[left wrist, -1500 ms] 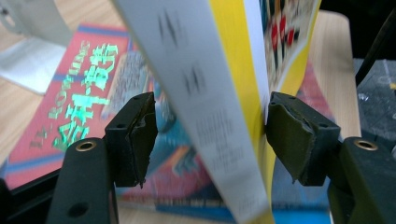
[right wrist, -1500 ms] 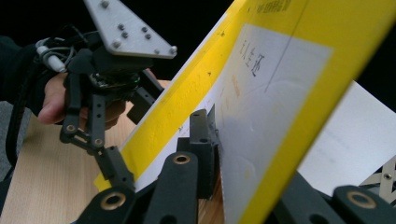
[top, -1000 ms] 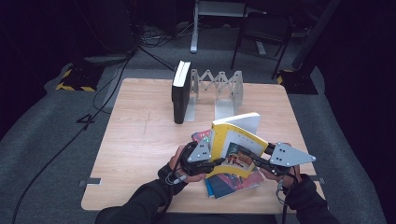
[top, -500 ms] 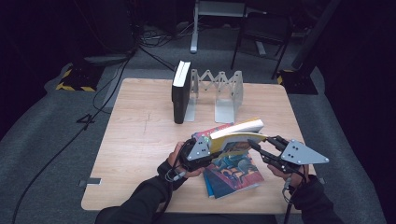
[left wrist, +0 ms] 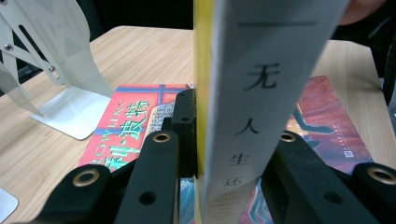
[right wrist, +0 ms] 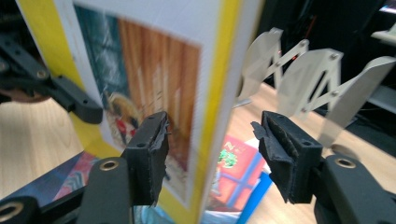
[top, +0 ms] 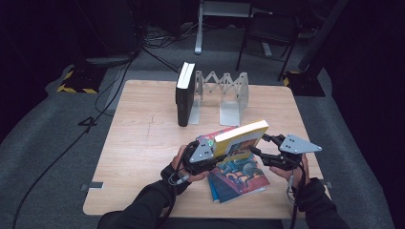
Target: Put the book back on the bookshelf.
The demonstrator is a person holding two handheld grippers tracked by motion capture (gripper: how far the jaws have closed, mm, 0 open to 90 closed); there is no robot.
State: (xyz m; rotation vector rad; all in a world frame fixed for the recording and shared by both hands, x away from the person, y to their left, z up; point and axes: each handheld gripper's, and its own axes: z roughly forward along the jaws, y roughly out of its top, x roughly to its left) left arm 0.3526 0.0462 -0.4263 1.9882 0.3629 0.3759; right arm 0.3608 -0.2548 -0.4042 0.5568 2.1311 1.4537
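Yellow book (top: 237,140) now tipping flatter than a second ago, long axis running across the table (top: 143,143) near its front edge, left tongs (top: 206,160) clamping its spine end, right tongs (top: 261,149) having just been opening, jaws straddling the book without pressing, stacked books (top: 241,179) lying underneath, folding metal rack (top: 224,93) and upright black book (top: 184,93) standing toward the far edge.

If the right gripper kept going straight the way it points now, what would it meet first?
Most likely the yellow book: its edge already stands between the right gripper's open jaws, which have just been opening. The left gripper clamps its far end.
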